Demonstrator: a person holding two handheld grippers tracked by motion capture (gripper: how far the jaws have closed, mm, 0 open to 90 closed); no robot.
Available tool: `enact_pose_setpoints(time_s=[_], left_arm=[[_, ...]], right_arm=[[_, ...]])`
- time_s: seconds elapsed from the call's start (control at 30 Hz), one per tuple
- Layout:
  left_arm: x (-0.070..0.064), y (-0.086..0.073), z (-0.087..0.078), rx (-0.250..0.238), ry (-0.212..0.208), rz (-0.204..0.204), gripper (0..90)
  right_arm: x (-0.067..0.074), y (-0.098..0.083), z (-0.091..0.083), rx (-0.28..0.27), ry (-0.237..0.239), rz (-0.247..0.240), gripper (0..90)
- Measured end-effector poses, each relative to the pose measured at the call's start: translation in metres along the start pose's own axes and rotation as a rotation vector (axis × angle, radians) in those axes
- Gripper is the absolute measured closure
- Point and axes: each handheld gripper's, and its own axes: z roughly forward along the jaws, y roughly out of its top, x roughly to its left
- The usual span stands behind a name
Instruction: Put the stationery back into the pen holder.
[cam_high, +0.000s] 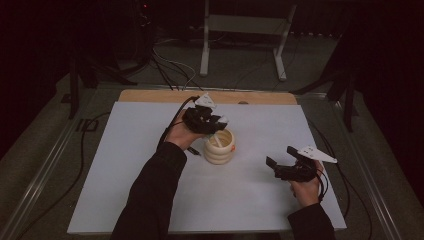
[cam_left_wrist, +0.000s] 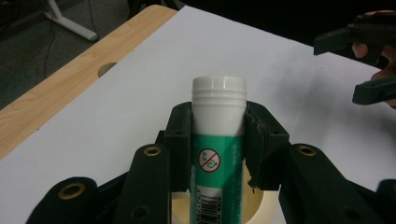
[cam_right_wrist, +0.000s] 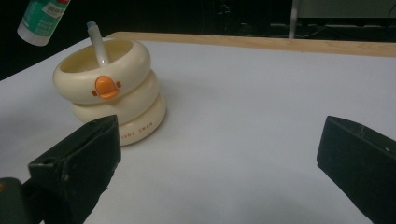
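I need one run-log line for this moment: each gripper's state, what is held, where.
left gripper: shut on glue stick, above cream holder | right gripper: open, nothing between fingers | holder contains: white pen

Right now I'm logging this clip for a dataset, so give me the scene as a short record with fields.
surface: white table top
left gripper: shut on a glue stick, green label, white cap
glue stick position: held above the holder
holder: cream ringed duck pen holder, upright, orange beak
holder contents: one white pen, leaning
right gripper: open, nothing between the jaws, apart from the holder
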Motion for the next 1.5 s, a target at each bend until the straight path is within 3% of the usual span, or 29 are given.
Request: enact_pose_setpoints(time_s=[1.0, 1.5], left_arm=[[0.003, -0.002, 0.020, -0.041, 0.009, -0.051, 65.4], [0.004, -0.007, 0.024, -0.022, 0.010, -0.051, 65.4]], right_arm=[[-0.001, 0.000, -0.001, -0.005, 0.001, 0.003, 0.0], [-0.001, 0.000, -0.001, -0.007, 0.001, 0.002, 0.0]])
